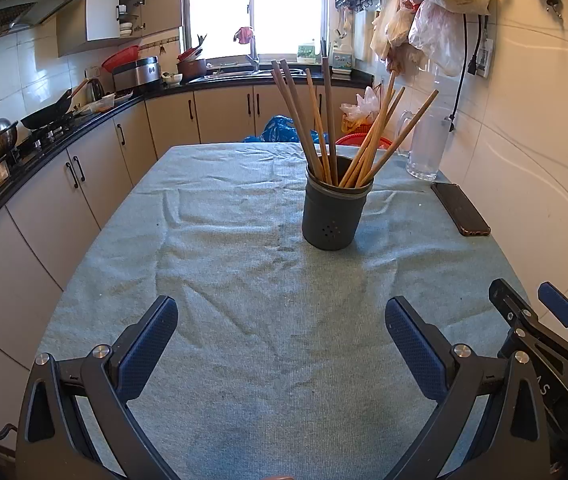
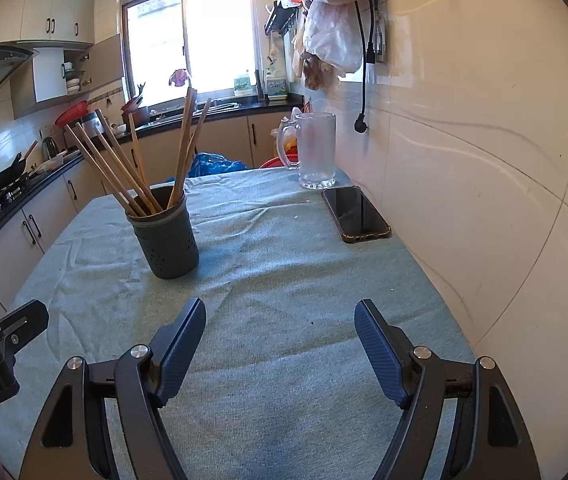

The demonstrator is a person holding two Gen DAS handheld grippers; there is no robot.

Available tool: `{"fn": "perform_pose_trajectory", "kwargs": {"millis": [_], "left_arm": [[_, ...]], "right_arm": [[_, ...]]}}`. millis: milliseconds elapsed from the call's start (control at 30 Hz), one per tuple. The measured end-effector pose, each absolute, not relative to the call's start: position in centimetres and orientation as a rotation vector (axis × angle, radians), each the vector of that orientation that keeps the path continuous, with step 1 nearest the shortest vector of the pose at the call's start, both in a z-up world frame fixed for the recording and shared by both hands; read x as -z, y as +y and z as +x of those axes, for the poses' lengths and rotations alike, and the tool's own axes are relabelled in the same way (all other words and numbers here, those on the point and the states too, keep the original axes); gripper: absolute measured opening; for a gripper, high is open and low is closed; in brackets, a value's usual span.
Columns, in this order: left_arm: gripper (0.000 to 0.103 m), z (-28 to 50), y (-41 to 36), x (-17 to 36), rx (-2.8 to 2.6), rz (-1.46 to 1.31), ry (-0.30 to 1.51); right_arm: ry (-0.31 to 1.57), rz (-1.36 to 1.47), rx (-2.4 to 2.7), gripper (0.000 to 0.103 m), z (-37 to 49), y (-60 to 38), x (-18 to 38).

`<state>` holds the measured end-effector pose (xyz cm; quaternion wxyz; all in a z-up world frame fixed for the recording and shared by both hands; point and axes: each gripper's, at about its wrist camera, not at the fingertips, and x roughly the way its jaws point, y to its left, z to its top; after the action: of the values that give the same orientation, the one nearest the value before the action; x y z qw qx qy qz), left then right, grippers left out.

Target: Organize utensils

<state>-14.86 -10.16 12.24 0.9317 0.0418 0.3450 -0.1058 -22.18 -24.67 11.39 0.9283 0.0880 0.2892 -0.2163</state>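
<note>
Left gripper point(image 1: 282, 320) base cut off

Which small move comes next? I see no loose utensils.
Probably none beyond holding back: all the chopsticks already stand in the grey holder, and both the left gripper and right gripper hover open and empty above the cloth.

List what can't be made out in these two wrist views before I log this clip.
- Lower ends of the chopsticks: hidden inside the dark holder in both views.
- Exact chopstick count: they overlap in both views.
- Glass mug: contents unclear through frosted glass.
- Phone: dark screen, nothing readable.
- Right claw: cut off by the left view's edge.
- Near table edge: hidden behind the claws in both views.
</note>
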Motion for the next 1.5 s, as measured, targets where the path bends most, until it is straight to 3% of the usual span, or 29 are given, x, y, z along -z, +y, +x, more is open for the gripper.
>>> {"fn": "perform_pose_trajectory", "kwargs": {"millis": [1500], "left_arm": [[0.103,-15.13,-10.12,-11.83,0.217,0.084,0.713]], "right_arm": [[0.599,0.174,0.426,0.082,-21.91,-24.95,-10.84]]}}
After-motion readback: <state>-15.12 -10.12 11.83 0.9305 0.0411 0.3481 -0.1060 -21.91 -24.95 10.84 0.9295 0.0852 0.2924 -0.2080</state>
